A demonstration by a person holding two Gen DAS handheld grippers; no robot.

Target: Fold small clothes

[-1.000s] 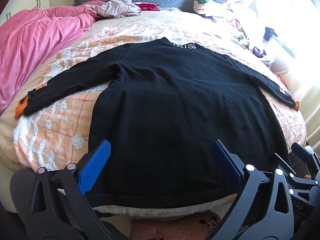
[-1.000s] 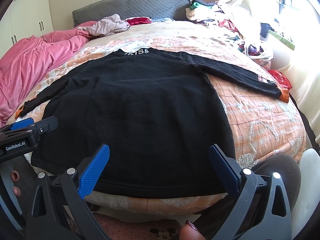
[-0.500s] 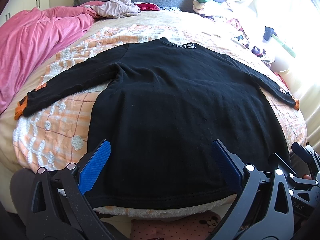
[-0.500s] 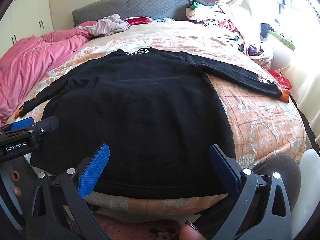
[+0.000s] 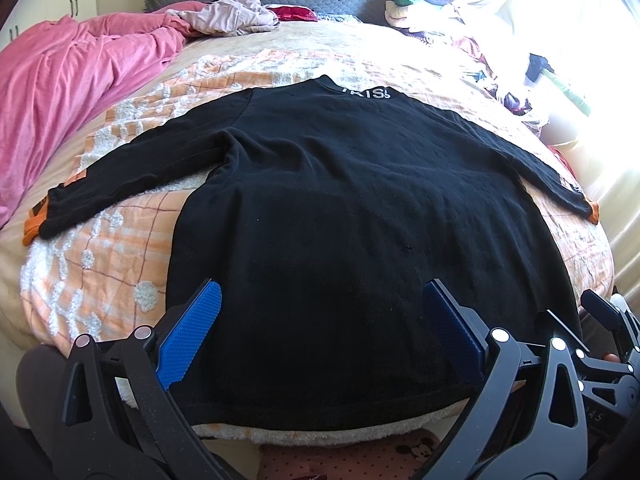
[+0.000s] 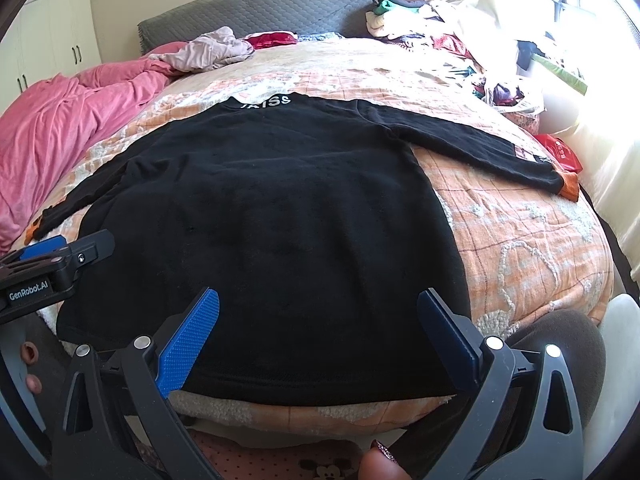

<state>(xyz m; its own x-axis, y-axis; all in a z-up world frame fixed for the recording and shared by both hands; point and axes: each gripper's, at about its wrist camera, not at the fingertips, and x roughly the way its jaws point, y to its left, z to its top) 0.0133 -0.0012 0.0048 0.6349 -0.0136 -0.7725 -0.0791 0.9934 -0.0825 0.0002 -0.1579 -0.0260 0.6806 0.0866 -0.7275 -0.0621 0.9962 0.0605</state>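
Left wrist view: the black long-sleeved knit sweater (image 5: pixel 340 220) is laid flat on the orange checked bedspread (image 5: pixel 100 248), sleeves spread, nothing folded yet. Left gripper (image 5: pixel 320 332) and right gripper (image 6: pixel 316 332) are held spread, empty, above the hem. A sleeve must be pinched next, probably.

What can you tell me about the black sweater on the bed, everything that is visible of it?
The black sweater lies flat and unfolded on an orange-and-white checked blanket, hem toward the cameras, neck toward the headboard. It looks like soft knit. Both long sleeves spread outward and end in orange cuffs. White letters mark the collar. Small specks of lint show on the body. Neither open gripper touches it.
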